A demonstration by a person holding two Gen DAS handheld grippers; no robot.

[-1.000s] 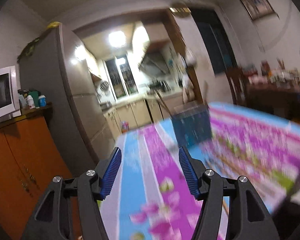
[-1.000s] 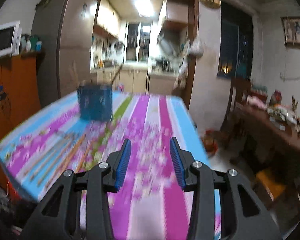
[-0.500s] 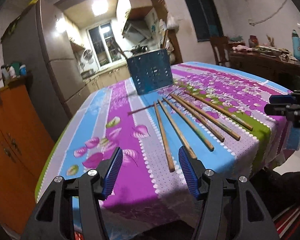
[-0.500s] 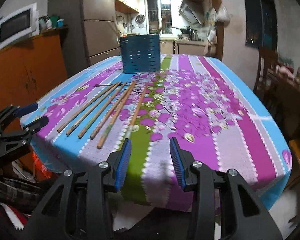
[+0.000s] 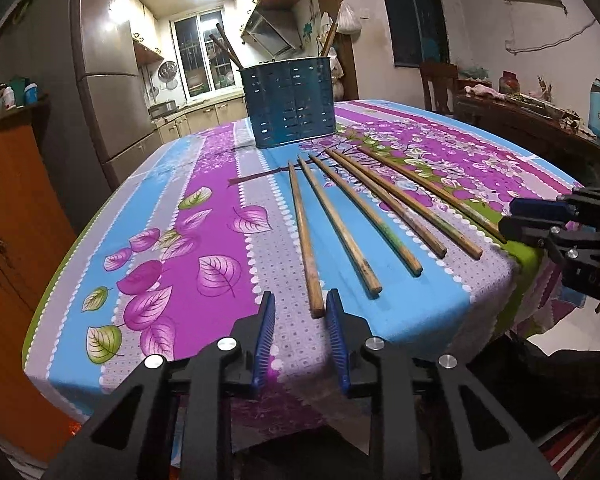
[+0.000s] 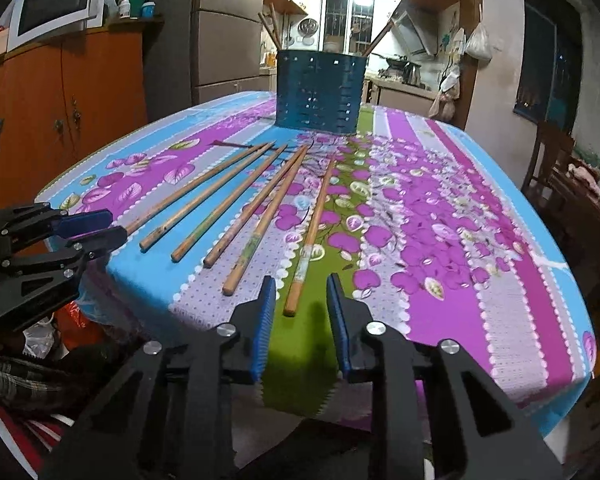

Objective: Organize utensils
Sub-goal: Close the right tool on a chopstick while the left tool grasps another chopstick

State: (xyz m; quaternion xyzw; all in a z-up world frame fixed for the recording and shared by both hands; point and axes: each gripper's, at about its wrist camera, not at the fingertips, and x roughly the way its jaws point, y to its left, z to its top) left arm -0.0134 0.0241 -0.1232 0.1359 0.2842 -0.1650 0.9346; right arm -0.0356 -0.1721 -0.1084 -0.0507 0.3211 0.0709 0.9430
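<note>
Several wooden chopsticks lie fanned out on the flowered tablecloth (image 5: 172,240), thick ends toward me. A blue perforated utensil holder (image 5: 290,103) stands behind them with a few chopsticks sticking out; it also shows in the right wrist view (image 6: 319,92). My left gripper (image 5: 300,306) is open, its fingers either side of the near end of the leftmost chopstick (image 5: 305,236). My right gripper (image 6: 300,290) is open at the near end of the rightmost chopstick (image 6: 311,236). Each gripper shows in the other's view, the right one (image 5: 516,214) and the left one (image 6: 100,226).
The table edge drops off right under both grippers. An orange cabinet (image 6: 72,96) with a microwave (image 6: 56,4) stands to the left, a fridge (image 5: 112,92) behind. A chair (image 5: 440,84) and a cluttered side table (image 5: 540,116) are to the right.
Both grippers swung down and came in low to the table's near edge. Each now sits at the end of an outer chopstick. Jaws stayed open.
</note>
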